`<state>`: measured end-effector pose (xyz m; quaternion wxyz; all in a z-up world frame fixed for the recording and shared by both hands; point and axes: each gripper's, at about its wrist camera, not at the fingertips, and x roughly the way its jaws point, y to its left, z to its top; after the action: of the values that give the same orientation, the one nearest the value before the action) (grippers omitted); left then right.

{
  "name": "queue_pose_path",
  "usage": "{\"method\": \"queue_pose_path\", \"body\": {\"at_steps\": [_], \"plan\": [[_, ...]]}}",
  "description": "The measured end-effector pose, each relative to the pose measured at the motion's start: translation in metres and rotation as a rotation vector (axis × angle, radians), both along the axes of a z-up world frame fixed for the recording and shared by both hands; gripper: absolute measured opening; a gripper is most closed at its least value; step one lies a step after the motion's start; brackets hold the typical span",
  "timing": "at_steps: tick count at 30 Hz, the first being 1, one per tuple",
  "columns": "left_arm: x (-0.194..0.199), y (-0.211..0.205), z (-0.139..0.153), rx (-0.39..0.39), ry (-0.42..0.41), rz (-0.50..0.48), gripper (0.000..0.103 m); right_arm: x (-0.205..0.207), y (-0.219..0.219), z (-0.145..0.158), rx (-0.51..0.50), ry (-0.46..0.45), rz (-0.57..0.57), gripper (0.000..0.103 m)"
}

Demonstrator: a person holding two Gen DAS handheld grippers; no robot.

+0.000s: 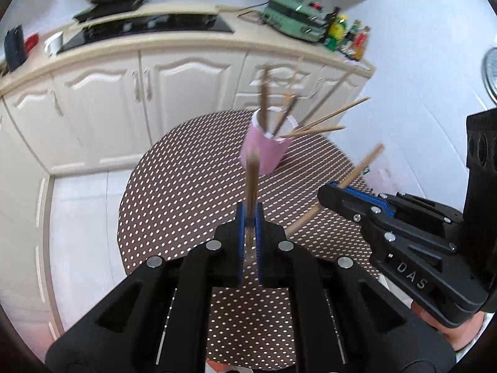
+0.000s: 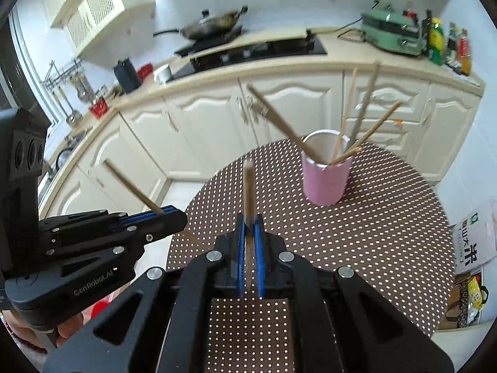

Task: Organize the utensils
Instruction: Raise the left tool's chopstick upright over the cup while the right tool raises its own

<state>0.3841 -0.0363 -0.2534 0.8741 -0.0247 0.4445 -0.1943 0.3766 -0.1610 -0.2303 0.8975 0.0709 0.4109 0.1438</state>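
Observation:
A pink cup stands on a round brown dotted table and holds several wooden chopsticks that lean outward. My left gripper is shut on one wooden chopstick, held above the table in front of the cup; it also shows in the right wrist view. My right gripper is shut on another chopstick, to the right of the left one; it shows in the left wrist view with its chopstick.
Cream kitchen cabinets curve behind the table. The counter carries a black cooktop, a wok, a green appliance and bottles. A printed bag lies on the floor at the right.

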Motion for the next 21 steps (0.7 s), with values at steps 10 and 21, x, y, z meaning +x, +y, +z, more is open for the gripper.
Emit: {"method": "queue_pose_path", "body": {"at_steps": [10,21], "plan": [[-0.017,-0.009,0.048,-0.054,-0.096,-0.062,0.006,-0.034,-0.022,0.038,-0.011,-0.114,-0.081,0.005],[0.008,-0.021,0.091,-0.106,-0.186,-0.072,0.006,-0.022,-0.049,0.086,-0.028,-0.241,-0.12,0.005]]}}
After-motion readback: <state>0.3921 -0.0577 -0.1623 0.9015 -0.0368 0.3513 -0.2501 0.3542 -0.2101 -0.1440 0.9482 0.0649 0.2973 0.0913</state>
